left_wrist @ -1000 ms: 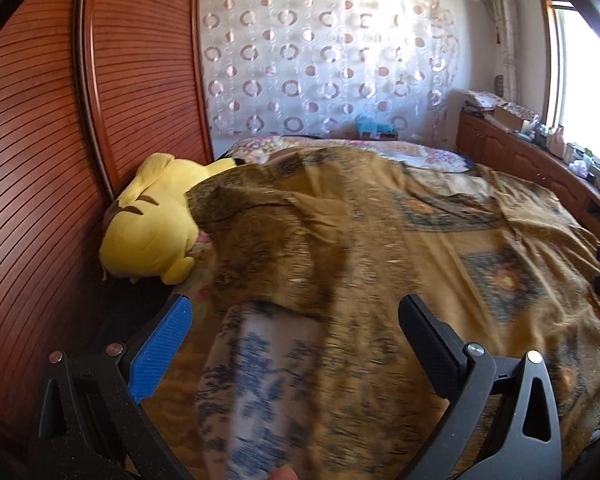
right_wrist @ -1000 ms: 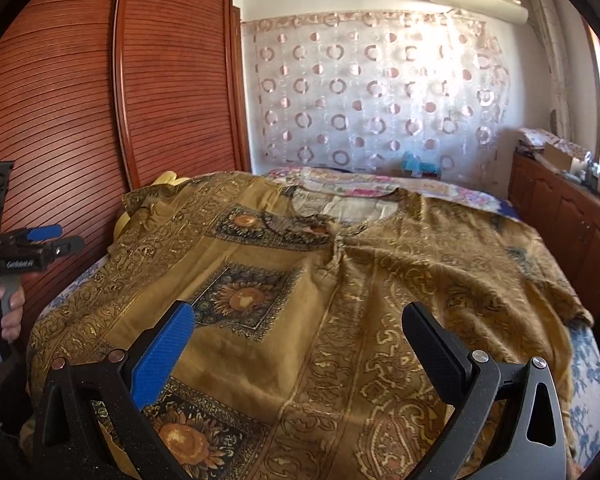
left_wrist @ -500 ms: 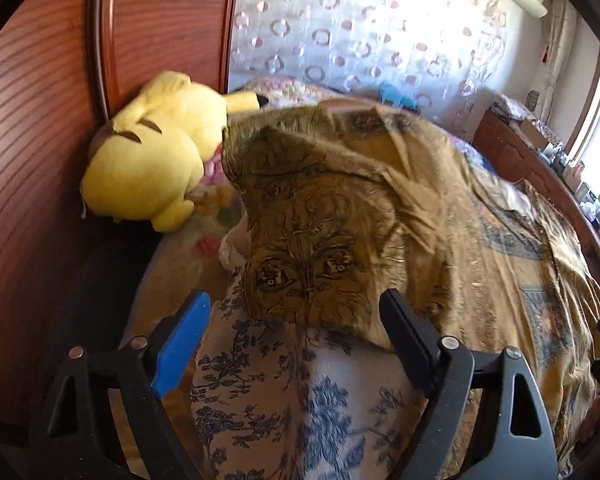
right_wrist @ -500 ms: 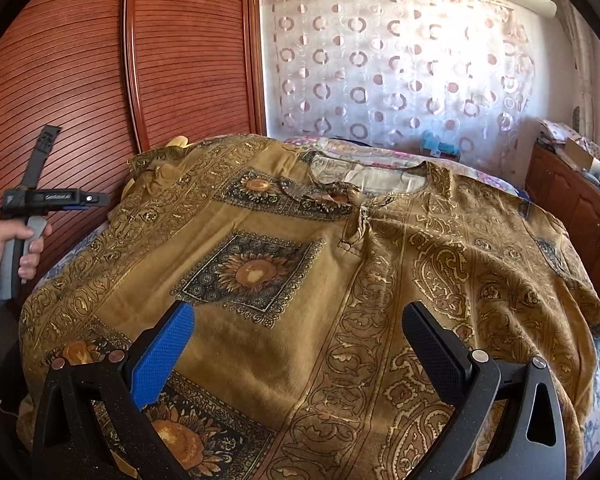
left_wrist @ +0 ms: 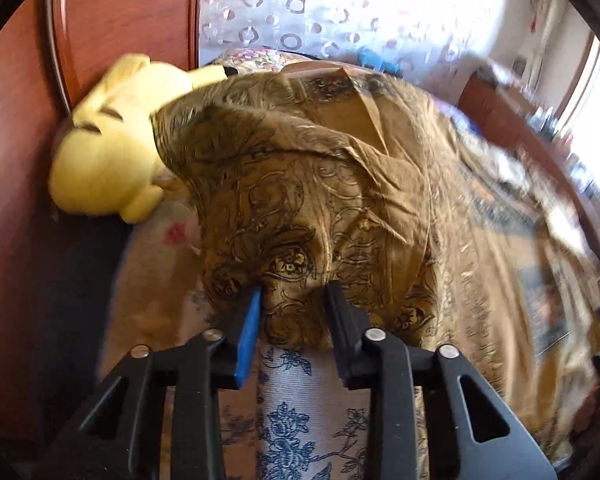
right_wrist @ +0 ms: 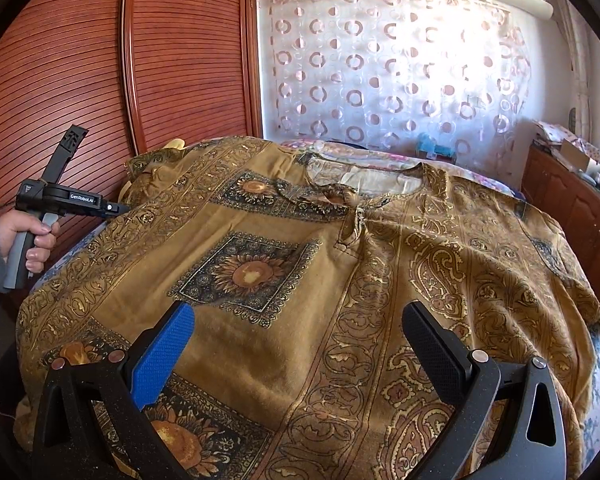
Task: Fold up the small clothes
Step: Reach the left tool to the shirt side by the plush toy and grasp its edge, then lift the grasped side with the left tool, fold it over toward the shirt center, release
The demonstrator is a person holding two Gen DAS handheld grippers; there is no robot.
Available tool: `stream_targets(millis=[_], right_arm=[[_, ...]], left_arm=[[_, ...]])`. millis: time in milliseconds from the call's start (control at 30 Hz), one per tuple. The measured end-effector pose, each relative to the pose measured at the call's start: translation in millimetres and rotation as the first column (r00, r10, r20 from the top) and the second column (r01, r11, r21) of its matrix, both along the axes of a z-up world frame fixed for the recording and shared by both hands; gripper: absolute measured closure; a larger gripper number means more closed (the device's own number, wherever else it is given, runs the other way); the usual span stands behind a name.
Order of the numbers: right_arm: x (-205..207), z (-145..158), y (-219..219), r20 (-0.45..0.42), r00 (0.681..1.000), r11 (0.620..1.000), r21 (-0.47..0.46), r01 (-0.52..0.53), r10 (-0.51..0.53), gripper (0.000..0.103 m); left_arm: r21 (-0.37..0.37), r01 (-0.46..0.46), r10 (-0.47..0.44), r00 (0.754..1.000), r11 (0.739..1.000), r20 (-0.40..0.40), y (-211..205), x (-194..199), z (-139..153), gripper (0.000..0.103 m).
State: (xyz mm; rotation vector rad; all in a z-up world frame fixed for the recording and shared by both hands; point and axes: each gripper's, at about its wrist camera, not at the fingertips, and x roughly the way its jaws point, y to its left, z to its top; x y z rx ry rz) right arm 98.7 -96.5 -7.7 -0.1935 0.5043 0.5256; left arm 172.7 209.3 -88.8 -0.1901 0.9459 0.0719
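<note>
Bedroom, wood-panelled: a mustard patterned shirt (right_wrist: 320, 280) lies spread across the bed (left_wrist: 300, 420). Left tool (left_wrist: 294, 300) has just been closing on its sleeve hem (lower centre); right tool (right_wrist: 296, 344) gapes empty above the shirt's lower front.

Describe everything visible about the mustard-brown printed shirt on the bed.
The mustard-brown printed shirt looks like soft woven cloth, patterned with paisley bands and dark squares holding sunflowers. It lies front-up, spread across the blue-floral bedsheet, round neckline and short placket toward the far end, mildly wrinkled. Its sleeve on the wardrobe side is bunched beside the yellow plush toy. The left gripper has just been closing on that sleeve's edge, cloth between its fingers. The right gripper hovers open over the hem.
</note>
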Motion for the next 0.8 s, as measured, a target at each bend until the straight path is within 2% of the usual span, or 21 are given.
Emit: stream_targets(millis=[33,67,100,267,400,533,733,767,800], right_arm=[[0,0,0,0.002,1.0,1.0,-0.002,0.0,0.0,0.0],[-1,-1,1,0.004,1.0,1.0,-0.002,0.0,0.0,0.0],[-1,0,0,0.005,1.0,1.0,-0.001,0.0,0.0,0.0],[-2,0,-2,0.007,1.0,1.0,0.005,-0.002,0.002,0.0],[-3,-1,-3,0.009,1.0,1.0,0.002,-0.003,0.003,0.0],[-3,-1,-4,0.01,1.0,1.0,0.004,-0.003,0.003,0.0],[-4,0,-6,0.012,1.0,1.0,0.01,-0.002,0.002,0.0],[-4,0,-6,0.012,1.0,1.0,0.011,-0.004,0.003,0.0],[-4,0,-6,0.013,1.0,1.0,0.012,-0.004,0.004,0.0]], left_arm=[[0.039,0.002,-0.002,1.0,0.999,-0.007,-4,1,3,0.079],[0.068,0.004,-0.004,1.0,0.998,-0.01,-7,1,4,0.089],[0.099,0.005,-0.003,1.0,0.995,-0.013,-9,1,6,0.095],[0.109,0.006,-0.01,0.999,0.994,0.038,-12,-8,27,0.098],[0.116,0.039,-0.05,0.994,0.992,0.096,-25,-9,51,0.099],[0.137,0.137,-0.154,0.98,0.981,0.129,-60,-1,72,0.099],[0.114,0.325,-0.34,0.927,0.939,0.156,-129,5,110,0.098],[0.108,0.346,-0.36,0.918,0.932,0.167,-135,3,116,0.095],[0.104,0.362,-0.375,0.909,0.926,0.183,-139,-2,123,0.083]])
